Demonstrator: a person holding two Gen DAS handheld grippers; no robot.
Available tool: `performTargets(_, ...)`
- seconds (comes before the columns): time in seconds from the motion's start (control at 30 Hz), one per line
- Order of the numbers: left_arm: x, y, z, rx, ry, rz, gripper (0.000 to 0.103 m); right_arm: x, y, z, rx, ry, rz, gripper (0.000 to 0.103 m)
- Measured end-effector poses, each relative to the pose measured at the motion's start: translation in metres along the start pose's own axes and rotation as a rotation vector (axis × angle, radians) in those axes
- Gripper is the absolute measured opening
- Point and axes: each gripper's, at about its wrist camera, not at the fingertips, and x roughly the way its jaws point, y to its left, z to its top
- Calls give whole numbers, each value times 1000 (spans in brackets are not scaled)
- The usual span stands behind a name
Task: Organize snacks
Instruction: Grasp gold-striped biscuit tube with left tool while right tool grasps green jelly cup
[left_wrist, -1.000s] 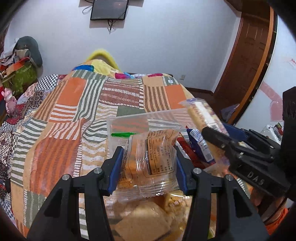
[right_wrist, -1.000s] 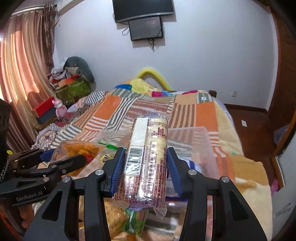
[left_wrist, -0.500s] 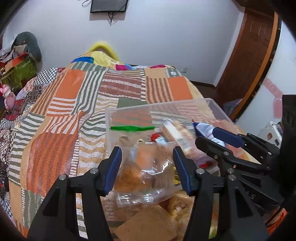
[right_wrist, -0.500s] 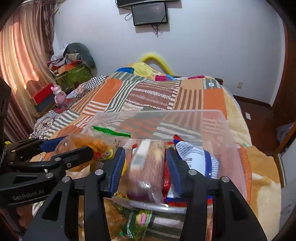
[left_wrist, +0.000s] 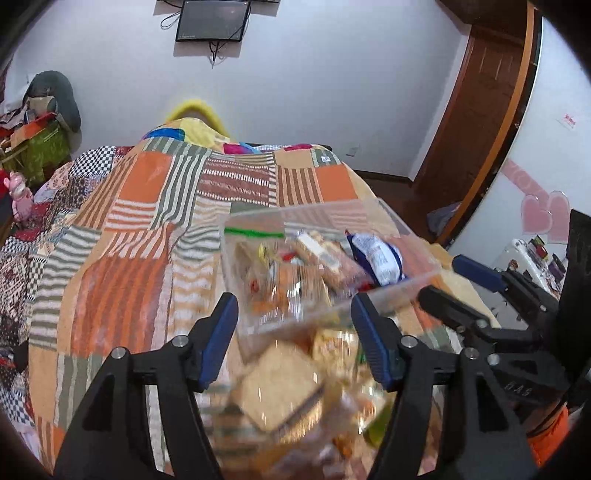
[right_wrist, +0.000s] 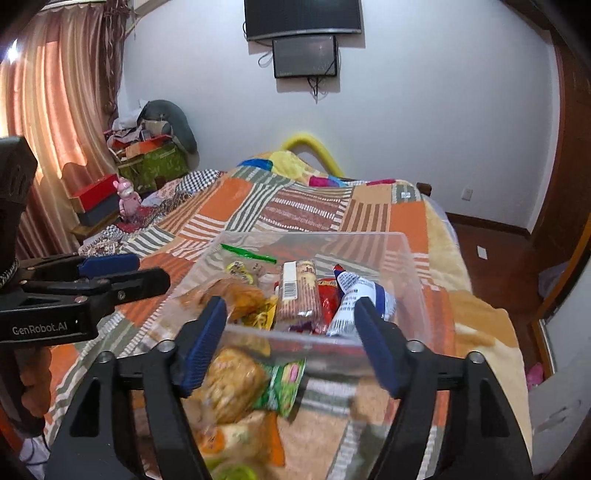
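A clear plastic bin stands on the patchwork bed and holds several snacks. Among them are a bag of orange snacks, a long cracker pack and a blue-and-white packet. My left gripper hovers at the bin's near rim, its jaws opening with nothing pressed between them. Likewise my right gripper hangs before the rim, jaws opening and empty. Each gripper shows in the other's view: the left gripper and the right gripper.
Loose snack packs lie on the bed in front of the bin: pale cracker packs and a green packet. The bed's right edge drops to a wooden floor. Boxes and clutter sit far left.
Both grippers let go of their packs: the orange bag and the cracker pack dropped into the bin. Both jaws widened and the grippers drew back from the bin.
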Motion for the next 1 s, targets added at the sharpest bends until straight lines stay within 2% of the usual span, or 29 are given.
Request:
performTargets(0.2,-15,-4,-44,43,63,21,64,-15,10,-25,-10,21,7,74)
performTargets(0.3,-13,-4,-64,55,96,28,64,-16,15,-42,-4,51,14,83)
performTargets(0.5,0,-1,-102,41,167,1,64,-1,28,-76,-17,162,24,84)
performTargets(0.67,19,-1,-114,38,208,-9,64,18,28,-98,-23,231,18,82)
performTargets(0.73,24,-3,-115,43,211,-1,64,25,24,-101,-19,233,11,77)
performTargets(0.9,36,-7,-113,53,211,-4,64,33,26,-103,-6,248,59,51)
performTargets(1.0,34,-11,-116,70,212,-9,64,27,31,-107,-17,235,60,48)
